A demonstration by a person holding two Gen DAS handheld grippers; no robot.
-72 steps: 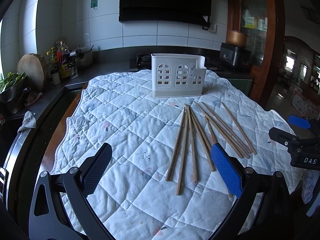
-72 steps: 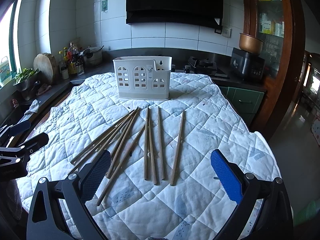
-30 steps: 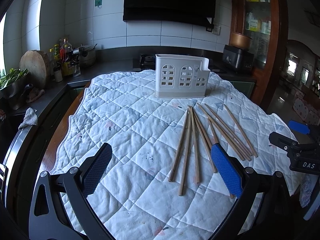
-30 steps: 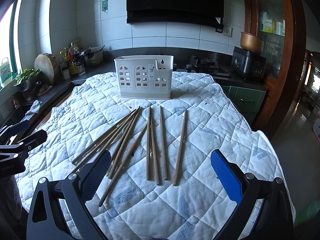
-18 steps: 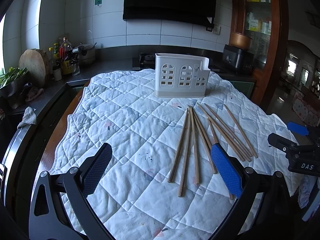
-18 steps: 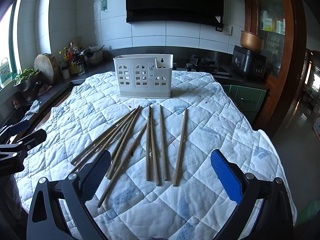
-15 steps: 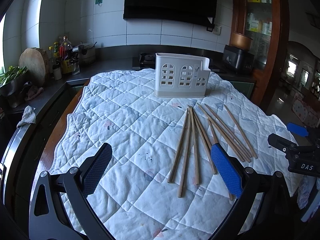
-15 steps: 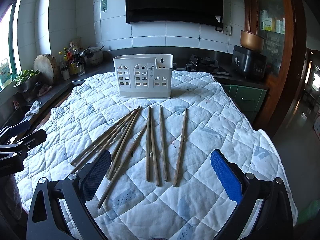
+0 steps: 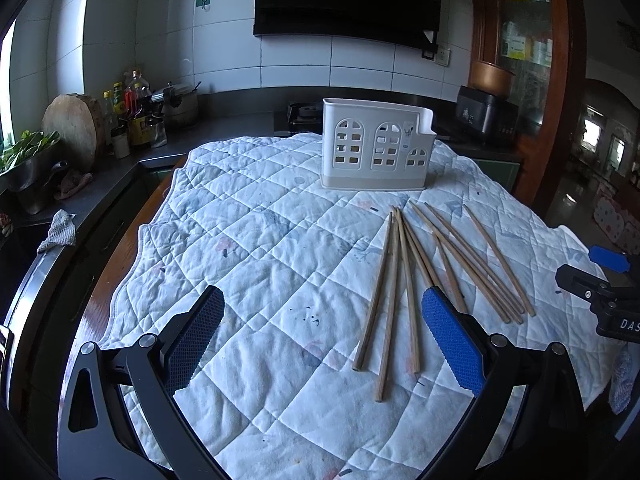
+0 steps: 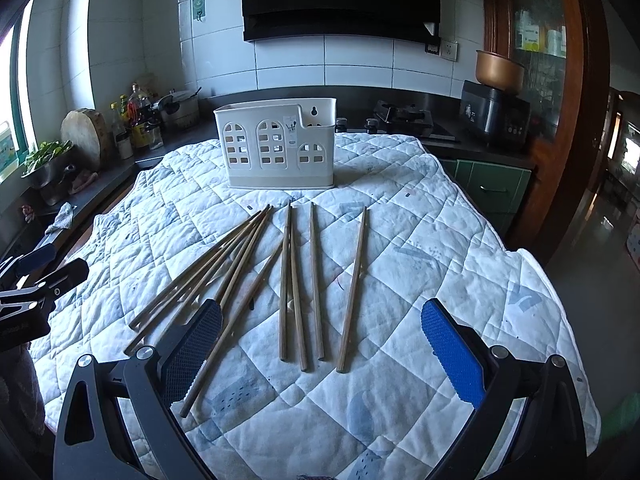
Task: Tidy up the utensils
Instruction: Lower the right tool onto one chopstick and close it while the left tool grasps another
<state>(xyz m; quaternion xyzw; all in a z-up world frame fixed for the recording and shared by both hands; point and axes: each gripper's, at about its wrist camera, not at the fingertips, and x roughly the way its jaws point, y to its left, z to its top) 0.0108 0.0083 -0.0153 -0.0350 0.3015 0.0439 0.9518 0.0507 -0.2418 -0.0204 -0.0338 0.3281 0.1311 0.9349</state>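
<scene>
Chopsticks [image 10: 290, 280] lie unmoved on the quilt [image 9: 256, 264] before the caddy [image 10: 276, 148]; both hand-held grippers, left [image 9: 320, 340] and right [image 10: 320, 340], remain released and empty, so sorting has not begun.

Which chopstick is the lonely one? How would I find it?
Find the white utensil holder standing at the far side of the quilted cloth. Wooden chopsticks lie in front of it. The lonely chopstick is the rightmost in the right wrist view, lying by itself and touching none, while the others bunch together.

Both cameras drifted slightly; utensil holder [image 9: 377, 151] shifted in frame.
</scene>
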